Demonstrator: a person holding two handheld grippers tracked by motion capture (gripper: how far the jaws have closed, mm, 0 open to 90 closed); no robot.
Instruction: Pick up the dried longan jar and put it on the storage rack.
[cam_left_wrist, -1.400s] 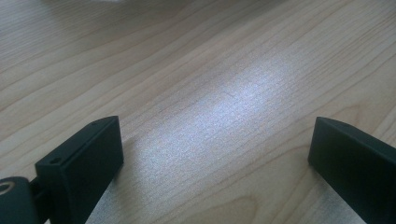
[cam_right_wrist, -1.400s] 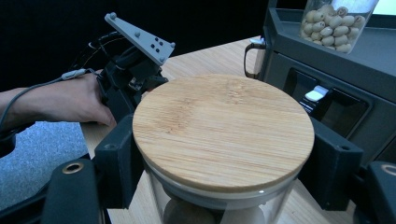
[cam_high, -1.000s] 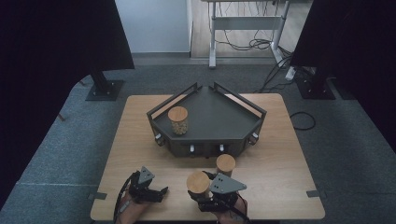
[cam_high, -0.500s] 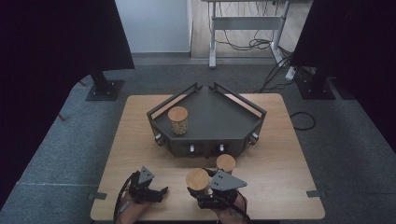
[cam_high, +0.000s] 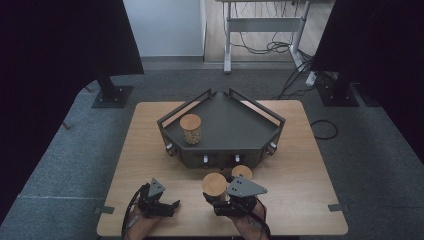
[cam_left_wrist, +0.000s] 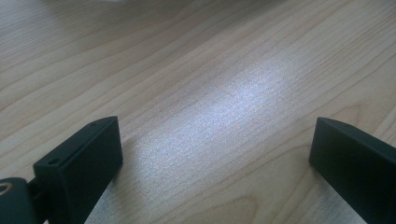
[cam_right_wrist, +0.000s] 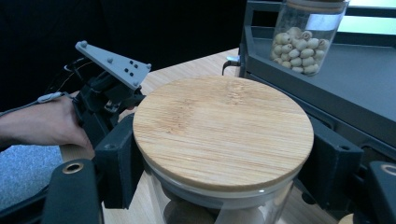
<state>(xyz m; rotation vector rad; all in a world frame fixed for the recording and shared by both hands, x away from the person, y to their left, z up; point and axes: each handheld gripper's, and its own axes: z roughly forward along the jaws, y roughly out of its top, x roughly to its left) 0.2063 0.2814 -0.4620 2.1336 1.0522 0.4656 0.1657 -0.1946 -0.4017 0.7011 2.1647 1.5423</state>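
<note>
Right gripper view, lidded jar (cam_right_wrist: 223, 135) in right gripper (cam_right_wrist: 224, 158)

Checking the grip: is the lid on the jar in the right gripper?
On. The bamboo lid sits flat on the glass jar, clamped by the right gripper.

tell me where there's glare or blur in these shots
Left gripper view: a pale sheen of glare streaks across the light wooden tabletop, and the far top edge goes soft. Right gripper view: the round bamboo lid is sharp; the window strip at top right is blown out. High view: evenly lit, dark curtains at the sides.
</note>
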